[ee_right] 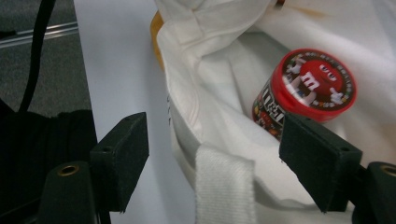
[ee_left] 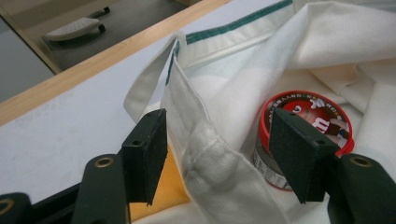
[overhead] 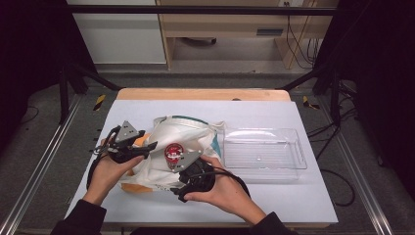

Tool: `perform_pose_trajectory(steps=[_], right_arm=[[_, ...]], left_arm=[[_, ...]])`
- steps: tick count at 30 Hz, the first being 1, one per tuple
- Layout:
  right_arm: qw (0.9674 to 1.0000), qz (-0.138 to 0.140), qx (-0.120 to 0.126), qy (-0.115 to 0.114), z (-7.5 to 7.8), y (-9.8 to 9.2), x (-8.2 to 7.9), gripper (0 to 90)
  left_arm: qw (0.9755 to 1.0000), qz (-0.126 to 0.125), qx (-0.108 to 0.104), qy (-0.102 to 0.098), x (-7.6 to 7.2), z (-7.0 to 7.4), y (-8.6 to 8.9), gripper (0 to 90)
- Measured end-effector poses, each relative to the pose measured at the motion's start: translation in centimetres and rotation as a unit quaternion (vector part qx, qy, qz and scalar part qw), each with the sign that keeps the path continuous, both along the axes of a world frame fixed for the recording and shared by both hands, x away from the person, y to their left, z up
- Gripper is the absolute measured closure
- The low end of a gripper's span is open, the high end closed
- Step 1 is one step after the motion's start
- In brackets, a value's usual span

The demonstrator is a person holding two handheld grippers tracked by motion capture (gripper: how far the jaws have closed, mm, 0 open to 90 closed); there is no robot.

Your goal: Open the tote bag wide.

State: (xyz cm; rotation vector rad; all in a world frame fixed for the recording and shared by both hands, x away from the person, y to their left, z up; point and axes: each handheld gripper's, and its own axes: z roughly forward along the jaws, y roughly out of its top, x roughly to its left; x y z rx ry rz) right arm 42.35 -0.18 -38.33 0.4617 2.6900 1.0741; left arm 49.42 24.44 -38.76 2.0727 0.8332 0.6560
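Both claws parted, gripping nothing: left claw (ee_left: 219,156) and right claw (ee_right: 212,163) straddle bag (overhead: 183,134) rim (candy tub (ee_right: 306,91) inside).

The orange thing (ee_left: 163,186) sits under the white bag (ee_left: 243,93), just past the left gripper (ee_left: 224,154), so most of it is hidden. The candy tub (ee_right: 303,93) by the right gripper (ee_right: 219,161) has its bottom hidden by cloth. Its small words are too blurry to read.
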Motion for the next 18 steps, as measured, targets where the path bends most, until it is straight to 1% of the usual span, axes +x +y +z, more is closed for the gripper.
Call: perform_pose_trajectory(steps=[1, 2, 3, 4, 5, 7, 8, 10, 11, 13, 14, 15, 16, 17, 18], right_arm=[[1.0, 0.002, -0.009, -0.003, -0.4, 0.0, -0.2, 26.5], [1.0, 0.002, -0.009, -0.003, -0.4, 0.0, -0.2, 26.5], [0.9998, 0.001, -0.017, -0.008, -0.8, -0.1, -0.5, 31.7], [0.9998, 0.0, -0.017, -0.011, -0.9, -0.1, -0.7, 34.5], [0.9997, 0.0, -0.018, -0.014, -1.0, -0.3, -0.7, 37.9], [0.9997, -0.002, -0.018, -0.016, -1.3, -0.6, -0.9, 44.0], [0.9997, -0.004, -0.019, -0.017, -1.4, -0.7, -1.0, 46.5], [0.9997, -0.005, -0.019, -0.016, -1.6, -0.9, -1.1, 47.4], [0.9996, -0.009, -0.019, -0.018, -1.9, -1.2, -1.3, 51.0], [0.9996, -0.012, -0.018, -0.018, -2.2, -1.6, -1.5, 54.5], [0.9997, -0.012, -0.014, -0.017, -2.3, -1.7, -1.6, 58.1], [0.9997, -0.012, -0.013, -0.017, -2.5, -1.9, -1.7, 59.4], [0.9997, -0.012, -0.013, -0.017, -2.5, -1.9, -1.7, 59.4], [0.9996, -0.016, -0.013, -0.017, -2.8, -2.2, -2.0, 65.5], [0.9996, -0.017, -0.01, -0.018, -2.9, -2.3, -2.0, 67.6]], left_arm=[[1.0, 0.002, 0.0, 0.001, 0.1, -0.1, 0.0, 37.4], [1.0, 0.002, -0.001, 0.004, 0.1, -0.2, 0.1, 37.4], [1.0, 0.005, -0.008, 0.002, 0.2, -0.3, 0.3, 42.4], [0.9999, 0.006, -0.013, 0.001, 0.2, -0.4, 0.3, 44.8], [0.9999, 0.006, -0.013, 0.001, 0.2, -0.4, 0.3, 46.6], [0.9998, 0.002, -0.019, 0.009, 0.3, -0.4, 0.5, 51.9], [0.9997, 0.004, -0.02, 0.013, 0.4, -0.5, 0.6, 52.9], [0.9997, 0.006, -0.019, 0.013, 0.4, -0.5, 0.7, 58.3], [0.9997, 0.005, -0.018, 0.015, 0.5, -0.5, 0.7, 59.4], [0.9997, 0.005, -0.013, 0.022, 0.7, -0.6, 0.9, 65.7], [0.9997, 0.005, -0.013, 0.022, 0.7, -0.6, 0.9, 67.9], [0.9996, 0.009, -0.008, 0.028, 0.9, -0.7, 1.1, 70.4], [0.9996, 0.009, -0.008, 0.028, 0.9, -0.7, 1.1, 73.1], [0.9995, 0.011, -0.006, 0.03, 1.0, -0.8, 1.2, 74.6], [0.9994, 0.011, -0.004, 0.032, 1.0, -0.9, 1.3, 75.3]])
